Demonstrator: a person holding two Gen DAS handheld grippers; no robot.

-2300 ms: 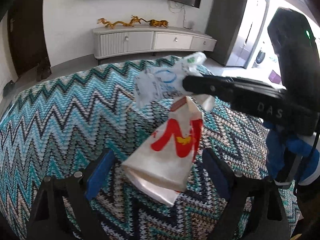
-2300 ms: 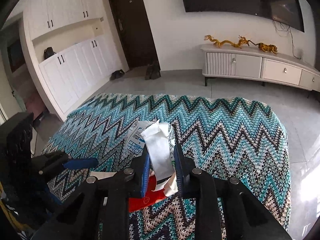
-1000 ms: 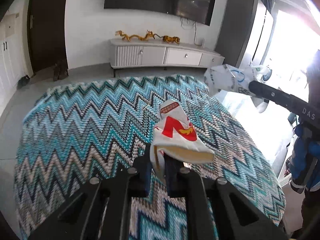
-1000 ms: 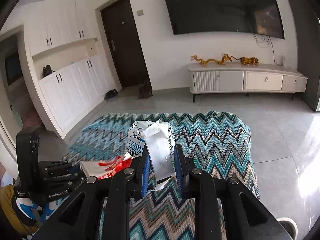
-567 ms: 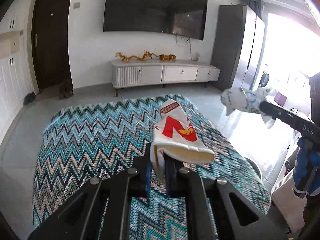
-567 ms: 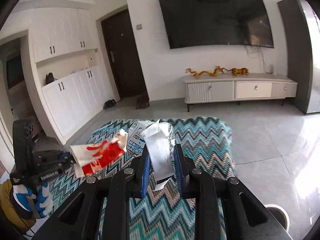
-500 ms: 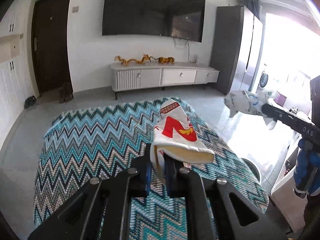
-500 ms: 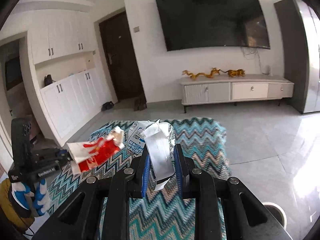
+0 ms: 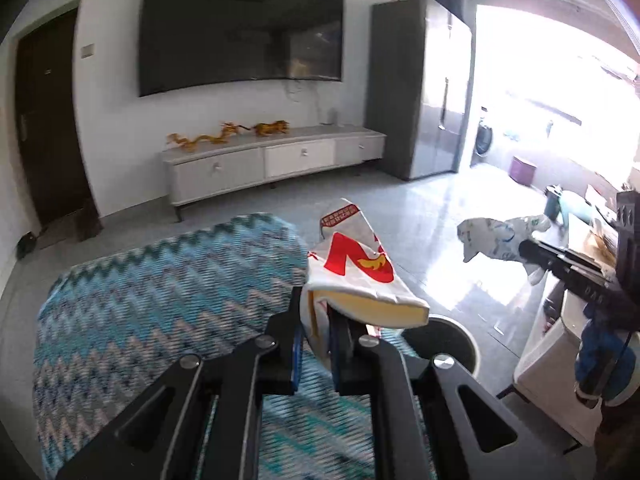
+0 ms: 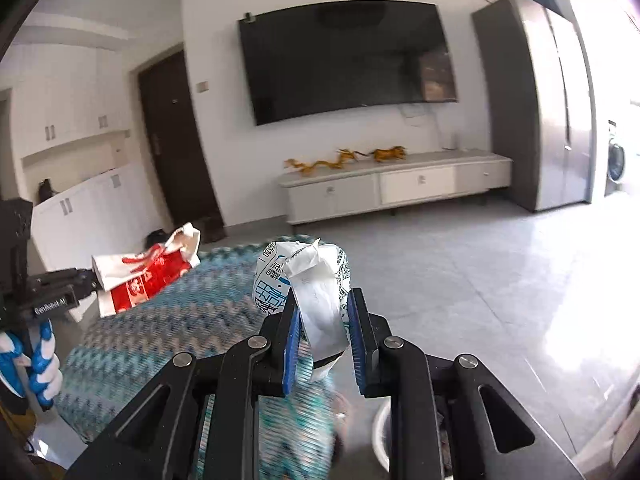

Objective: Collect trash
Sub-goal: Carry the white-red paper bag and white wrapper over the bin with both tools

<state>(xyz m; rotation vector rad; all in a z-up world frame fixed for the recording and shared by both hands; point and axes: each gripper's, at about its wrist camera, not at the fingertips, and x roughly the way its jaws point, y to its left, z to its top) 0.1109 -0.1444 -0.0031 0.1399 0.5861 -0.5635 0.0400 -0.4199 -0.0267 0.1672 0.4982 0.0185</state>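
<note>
Above rug edge: left gripper point(image 9: 316, 344) clamps red-white wrapper point(image 9: 356, 276), right gripper point(image 10: 324, 340) pinches blue-print wrapper point(image 10: 308, 280); thin grips, either could flutter wide of bin point(image 9: 460, 340).

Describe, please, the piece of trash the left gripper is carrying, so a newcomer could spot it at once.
Start at the zigzag teal rug below the wall TV. Above its right end, the left gripper pinches a white wrapper. Its bold red lettering sets it apart from the crumpled blue-printed wrapper in the right gripper.
</note>
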